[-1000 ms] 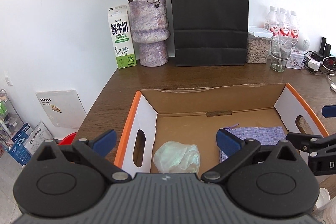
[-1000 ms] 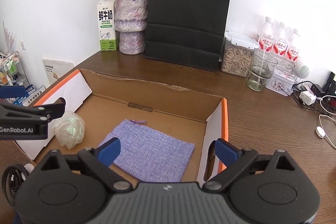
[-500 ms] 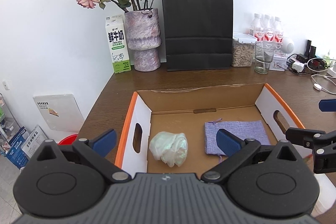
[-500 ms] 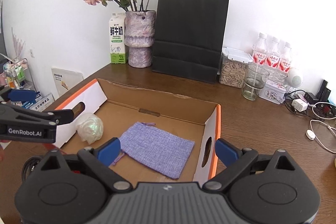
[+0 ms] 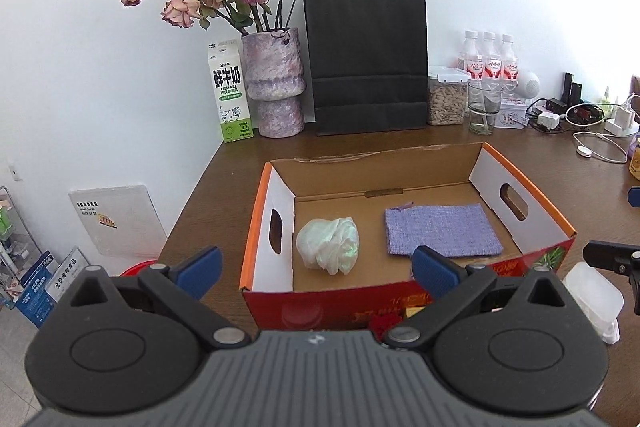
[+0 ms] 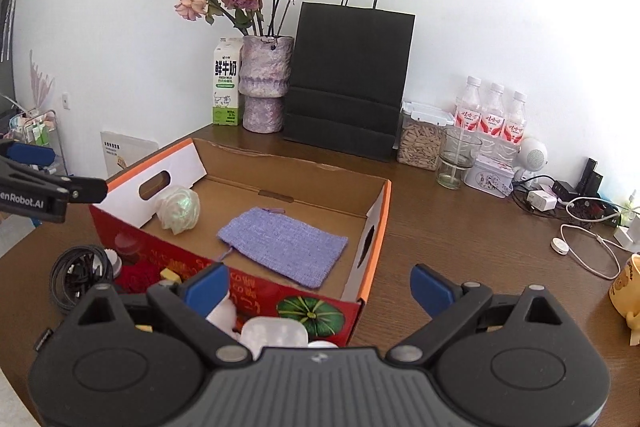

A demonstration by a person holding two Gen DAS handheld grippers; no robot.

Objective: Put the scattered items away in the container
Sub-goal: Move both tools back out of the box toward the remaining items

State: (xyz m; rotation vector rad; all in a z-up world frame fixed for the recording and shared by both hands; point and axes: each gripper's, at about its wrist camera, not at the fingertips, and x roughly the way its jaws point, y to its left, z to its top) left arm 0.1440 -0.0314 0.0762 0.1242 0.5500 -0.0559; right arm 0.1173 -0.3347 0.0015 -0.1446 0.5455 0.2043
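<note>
While both tongs (image 5: 316, 263) gape empty | box (image 5: 400, 293) just ahead

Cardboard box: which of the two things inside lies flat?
The purple woven cloth pouch, spread flat on the right; the crumpled pale plastic bag beside it is bunched into a ball.

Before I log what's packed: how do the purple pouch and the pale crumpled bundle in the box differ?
The purple pouch lies flat, a woven rectangle with a drawstring, on the box's right half. The crumpled bundle is a rounded, puffed-up lump, whitish with a green sheen, and sits on the left by the handle cutout. Both rest apart on the floor of the cardboard box, and neither gripper touches them.
</note>
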